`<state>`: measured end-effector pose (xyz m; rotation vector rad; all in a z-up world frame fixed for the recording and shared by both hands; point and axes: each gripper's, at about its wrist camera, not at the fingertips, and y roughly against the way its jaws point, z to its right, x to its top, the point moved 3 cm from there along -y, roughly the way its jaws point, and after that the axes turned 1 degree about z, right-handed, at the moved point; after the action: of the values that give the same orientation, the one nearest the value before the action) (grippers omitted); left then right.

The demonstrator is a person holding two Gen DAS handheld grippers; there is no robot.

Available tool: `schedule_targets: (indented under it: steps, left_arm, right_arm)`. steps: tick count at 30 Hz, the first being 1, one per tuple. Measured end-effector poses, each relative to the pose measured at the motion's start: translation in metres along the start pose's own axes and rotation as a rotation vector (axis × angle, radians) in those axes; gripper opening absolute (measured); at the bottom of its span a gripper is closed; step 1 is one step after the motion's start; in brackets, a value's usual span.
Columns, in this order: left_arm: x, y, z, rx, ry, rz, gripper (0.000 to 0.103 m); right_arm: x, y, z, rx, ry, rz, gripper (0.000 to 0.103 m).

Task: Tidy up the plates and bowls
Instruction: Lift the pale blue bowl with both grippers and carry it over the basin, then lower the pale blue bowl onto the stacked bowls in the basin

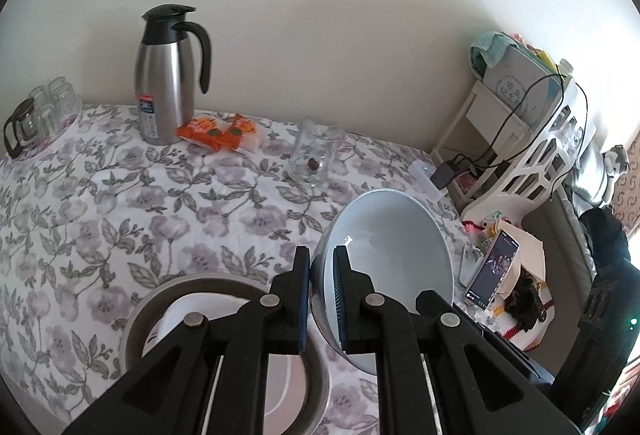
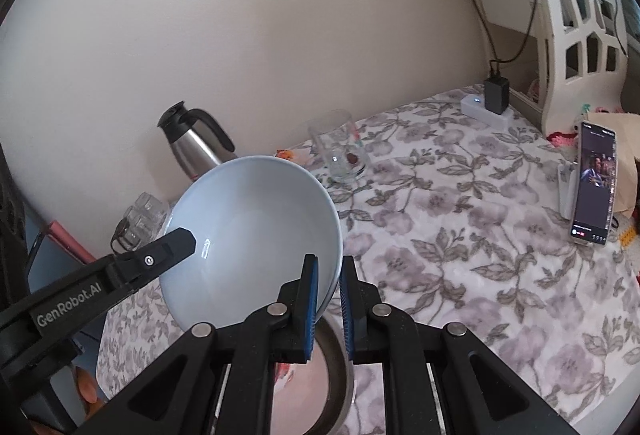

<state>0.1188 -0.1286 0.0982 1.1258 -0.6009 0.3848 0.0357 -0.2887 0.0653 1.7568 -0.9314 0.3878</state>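
Pale-blue bowl (image 1: 384, 259) hangs tilted, its rim clamped by the left gripper (image 1: 322, 299) and the right gripper (image 2: 329, 309), above the metal basin (image 1: 224, 299) just beneath, likely for stacking.

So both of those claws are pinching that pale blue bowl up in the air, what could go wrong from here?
Both the left gripper and the right gripper pinch only the thin rim of the blue bowl, which is tilted, so it might slip or twist loose. If it drops, it could strike the metal basin below, or the white dish inside it. Swinging it toward the wall could also knock the drinking glass over.
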Motion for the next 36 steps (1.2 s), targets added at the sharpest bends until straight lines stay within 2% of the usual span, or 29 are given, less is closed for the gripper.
schedule_targets:
  steps: [12, 23, 36]
  left_arm:
    - [-0.005, 0.026, -0.053, 0.011, 0.103, 0.030, 0.011]
    - [-0.023, 0.035, -0.100, 0.011, 0.192, 0.018, 0.011]
    - [-0.038, 0.038, -0.121, 0.014, 0.227, -0.003, 0.011]
  right_arm:
    - [-0.019, -0.012, -0.051, 0.033, 0.100, -0.048, 0.014]
    - [-0.037, -0.024, -0.087, 0.049, 0.170, -0.096, 0.014]
    - [-0.055, -0.031, -0.102, 0.037, 0.220, -0.142, 0.014]
